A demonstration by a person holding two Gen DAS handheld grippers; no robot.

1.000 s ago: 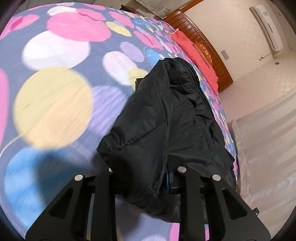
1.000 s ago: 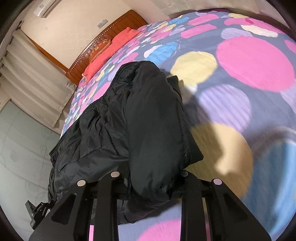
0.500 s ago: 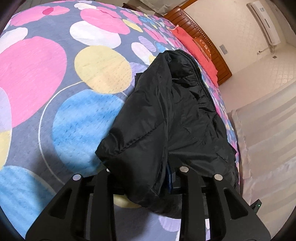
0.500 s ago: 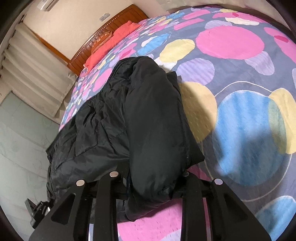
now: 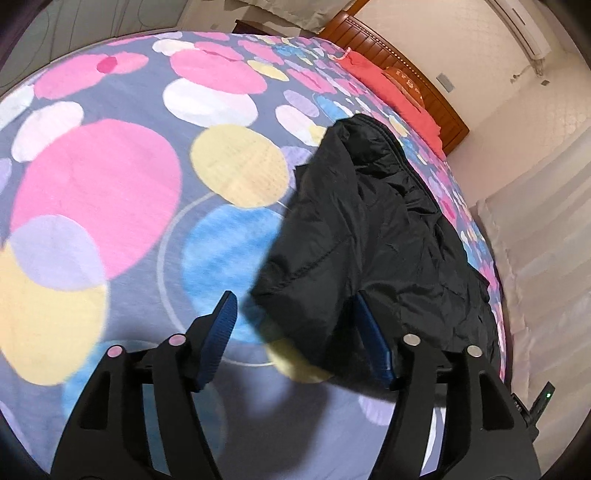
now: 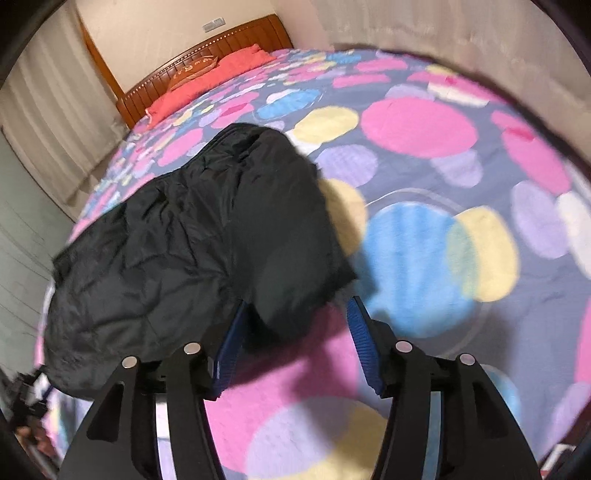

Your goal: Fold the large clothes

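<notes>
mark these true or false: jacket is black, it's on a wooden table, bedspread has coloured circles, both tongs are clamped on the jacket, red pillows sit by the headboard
1. The jacket is black: true.
2. It lies on a wooden table: false, it lies on a bedspread.
3. The bedspread has coloured circles: true.
4. Both tongs are clamped on the jacket: false, the left tongs and right tongs are opening, pads off the fabric.
5. Red pillows sit by the headboard: true.

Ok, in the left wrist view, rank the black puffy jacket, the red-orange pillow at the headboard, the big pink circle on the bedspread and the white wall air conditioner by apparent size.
1. Black puffy jacket
2. Big pink circle
3. Red-orange pillow
4. White wall air conditioner, cut by the frame edge

Nearness to the camera inflates the first two.
</notes>
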